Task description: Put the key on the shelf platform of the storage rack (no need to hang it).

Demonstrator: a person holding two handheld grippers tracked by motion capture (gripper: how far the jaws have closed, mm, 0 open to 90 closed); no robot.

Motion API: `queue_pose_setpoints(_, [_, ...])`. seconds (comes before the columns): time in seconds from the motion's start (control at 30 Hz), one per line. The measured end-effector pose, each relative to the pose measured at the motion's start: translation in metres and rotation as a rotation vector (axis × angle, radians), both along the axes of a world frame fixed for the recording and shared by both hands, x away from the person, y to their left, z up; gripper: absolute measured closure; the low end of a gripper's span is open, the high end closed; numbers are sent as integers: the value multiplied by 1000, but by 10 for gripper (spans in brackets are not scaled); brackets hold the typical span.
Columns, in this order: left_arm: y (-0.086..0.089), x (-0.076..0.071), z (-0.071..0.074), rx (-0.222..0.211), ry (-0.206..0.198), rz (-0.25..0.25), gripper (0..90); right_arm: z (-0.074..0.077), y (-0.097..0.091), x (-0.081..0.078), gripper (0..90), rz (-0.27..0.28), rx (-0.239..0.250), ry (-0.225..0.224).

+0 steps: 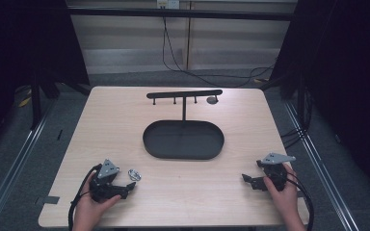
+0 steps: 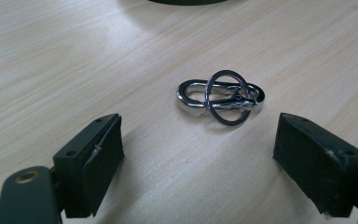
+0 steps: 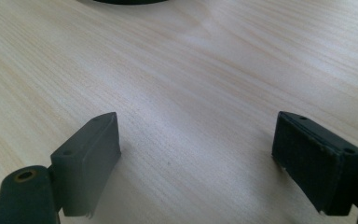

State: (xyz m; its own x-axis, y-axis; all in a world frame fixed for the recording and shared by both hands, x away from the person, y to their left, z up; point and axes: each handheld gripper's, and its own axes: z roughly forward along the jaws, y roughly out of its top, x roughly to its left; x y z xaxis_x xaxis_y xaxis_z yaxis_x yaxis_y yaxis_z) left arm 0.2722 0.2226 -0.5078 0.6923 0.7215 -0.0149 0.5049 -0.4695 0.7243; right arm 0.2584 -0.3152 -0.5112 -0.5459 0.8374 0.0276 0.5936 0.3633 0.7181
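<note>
At the counter's (image 1: 125, 125) seven o'clock corner, seen from the high view, a person's left hand (image 1: 94, 204) holds the left gripper (image 1: 129, 186), a black two-fingered tool with a grey three-cornered plate on top, low over the pale wooden surface. Its fingers (image 2: 93, 158) stand spread wide with nothing pinched between them. Just beyond their tips, toward one o'clock of the gripper, lies the shiny silver metal clasp with a round key ring threaded through it (image 1: 134, 174); in the left gripper view that clasp and ring (image 2: 221, 95) rest flat on the wood, ahead of the gap and nearer the finger at the view's right, touching neither. At the counter's centre sits the black oval tray (image 1: 149, 139), and from its twelve o'clock edge rises a thin black stand with a horizontal bar of short pegs (image 1: 183, 94). At five o'clock the right hand (image 1: 284, 192) holds the right gripper (image 1: 246, 180), well apart from the clasp; its fingers (image 3: 88, 158) are likewise spread, over bare wood
</note>
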Motion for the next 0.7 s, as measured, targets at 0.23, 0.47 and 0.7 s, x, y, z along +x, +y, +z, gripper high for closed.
queue_pose_setpoints(0.23, [-3,2,4,24,36,-8,178,0,0,-1,146,4,-3,-6])
queue_pose_setpoints(0.47, [-7,5,10,76,75,-42,192,0,-1,-1,146,12,-2,-8])
queue_pose_setpoints(0.7, [-12,10,18,131,122,-63,222,0,0,-2,146,7,-1,-4])
